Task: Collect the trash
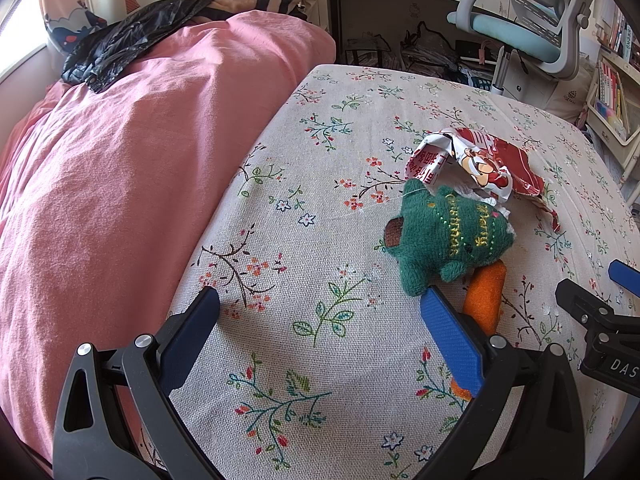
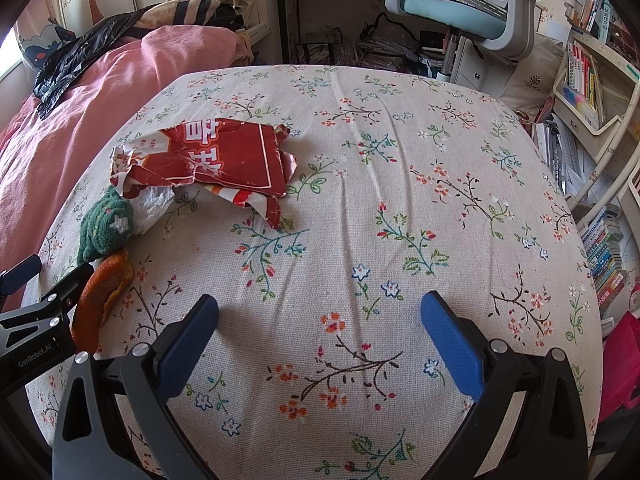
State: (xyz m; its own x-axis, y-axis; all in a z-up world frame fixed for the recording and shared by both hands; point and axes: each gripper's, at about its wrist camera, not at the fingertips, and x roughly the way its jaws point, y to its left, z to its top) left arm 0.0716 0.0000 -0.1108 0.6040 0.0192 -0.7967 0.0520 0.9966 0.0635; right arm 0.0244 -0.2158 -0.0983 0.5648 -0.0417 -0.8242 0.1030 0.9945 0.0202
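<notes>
The orange item [image 1: 485,300] is partly hidden behind the left gripper [image 1: 320,304]. The torn red-and-white wrapper [image 2: 224,160], crumpled, lies on the floral sheet [image 2: 360,220], touching the green plush toy [image 1: 444,236]. The left gripper and the right gripper [image 2: 320,308] stand spread apart, empty.

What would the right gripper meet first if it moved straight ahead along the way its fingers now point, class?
Probably only the floral bedsheet. The right gripper is open, and no object lies between or ahead of its fingers. The torn red wrapper lies left of that line. Depth beyond the bed's far edge is unclear.
</notes>
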